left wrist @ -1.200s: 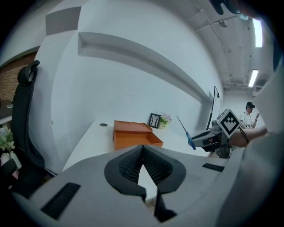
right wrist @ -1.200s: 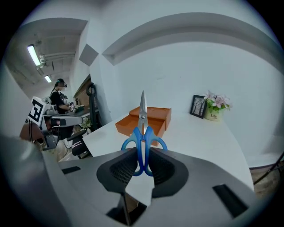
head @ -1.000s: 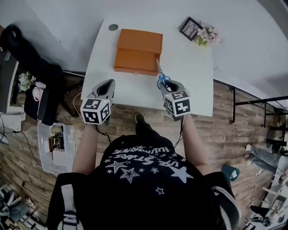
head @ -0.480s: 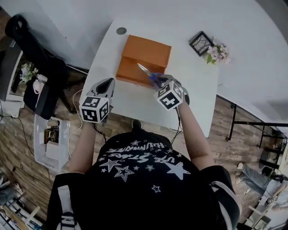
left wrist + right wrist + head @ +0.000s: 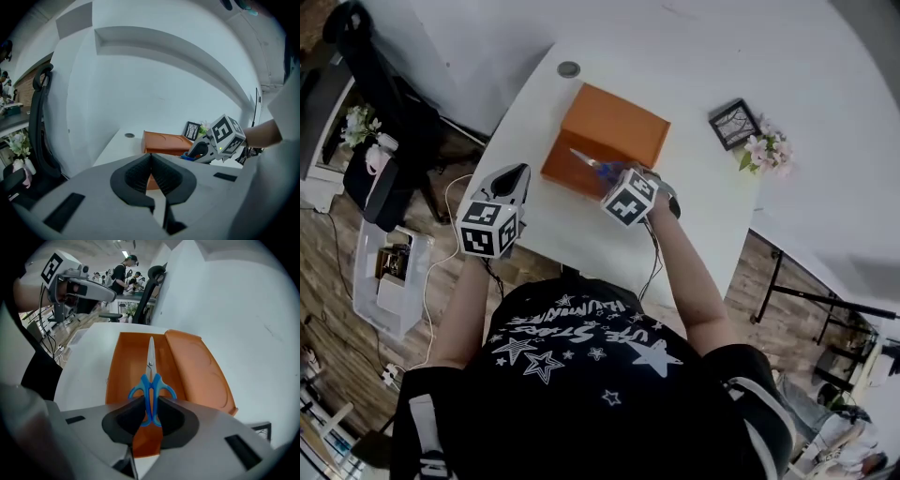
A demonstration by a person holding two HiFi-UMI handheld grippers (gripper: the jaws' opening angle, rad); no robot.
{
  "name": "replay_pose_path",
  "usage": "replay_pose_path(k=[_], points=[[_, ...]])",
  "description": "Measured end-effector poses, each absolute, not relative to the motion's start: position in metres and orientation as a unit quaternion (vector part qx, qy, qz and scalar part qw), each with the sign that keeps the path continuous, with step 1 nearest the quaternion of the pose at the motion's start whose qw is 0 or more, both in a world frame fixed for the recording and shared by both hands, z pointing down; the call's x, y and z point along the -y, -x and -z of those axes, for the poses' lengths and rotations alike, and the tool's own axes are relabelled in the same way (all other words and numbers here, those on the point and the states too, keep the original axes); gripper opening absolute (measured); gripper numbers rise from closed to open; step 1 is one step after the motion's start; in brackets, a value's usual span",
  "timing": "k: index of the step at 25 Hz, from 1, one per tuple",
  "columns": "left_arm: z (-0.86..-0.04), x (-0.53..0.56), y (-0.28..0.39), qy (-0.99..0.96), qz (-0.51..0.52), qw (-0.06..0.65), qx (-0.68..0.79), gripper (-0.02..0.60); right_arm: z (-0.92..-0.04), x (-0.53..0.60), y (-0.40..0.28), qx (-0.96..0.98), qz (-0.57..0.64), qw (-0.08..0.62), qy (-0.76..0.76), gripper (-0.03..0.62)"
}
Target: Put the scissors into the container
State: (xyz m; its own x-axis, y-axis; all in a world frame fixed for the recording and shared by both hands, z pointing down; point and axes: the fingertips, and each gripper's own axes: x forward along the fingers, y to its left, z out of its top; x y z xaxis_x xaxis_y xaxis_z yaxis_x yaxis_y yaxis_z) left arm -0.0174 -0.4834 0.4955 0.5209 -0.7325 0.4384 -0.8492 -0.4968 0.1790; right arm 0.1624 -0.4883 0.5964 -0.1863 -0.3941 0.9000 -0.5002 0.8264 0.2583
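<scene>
The right claw [image 5: 151, 405] is pinching the blue handles of the scissors [image 5: 151, 379], its jaws pressed against them from both sides, with the closed blades pointing away from the claw. In the right gripper view the blades lie over the open tray half of the orange container [image 5: 125, 366], and the lid half lies flat beside it on the right. Whether the blade tip touches the tray floor cannot be determined. The head view shows the same right claw [image 5: 617, 175] at the container's near edge and the scissors [image 5: 589, 159] crossing above the container [image 5: 614, 124]. The left claw [image 5: 151, 172] is pressed together with nothing between its jaws. In the head view the left claw [image 5: 517, 174] sits at the near left edge of the white surface [image 5: 694, 211], well apart from the container. Bare surface runs on all sides of the container. A round disc [image 5: 569, 68] lies near the far corner. A picture frame [image 5: 734, 123] and flowers [image 5: 766, 150] stand to the right, near the wall. Only the right gripper view shows people [image 5: 123, 268] in the background. A black chair [image 5: 366, 56] stands off the left edge, partly cut off.
</scene>
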Motion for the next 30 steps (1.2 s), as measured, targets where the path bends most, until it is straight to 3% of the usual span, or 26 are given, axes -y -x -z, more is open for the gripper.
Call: replay_pose_path(k=[14,25,30], points=[[-0.517,0.501,0.023,-0.836,-0.160,0.215,0.479,0.018,-0.633,0.501,-0.154,0.729,-0.047,0.645,-0.223,0.100],[-0.520,0.492,0.025,-0.838,-0.167,0.220,0.471,0.018,-0.633,0.501,-0.150,0.709,-0.032,0.672,-0.210,0.100],[-0.512,0.482,0.028,-0.844,-0.164,0.211,0.464,0.018,-0.631,0.497,-0.150,0.729,-0.046,0.648,-0.215,0.101]])
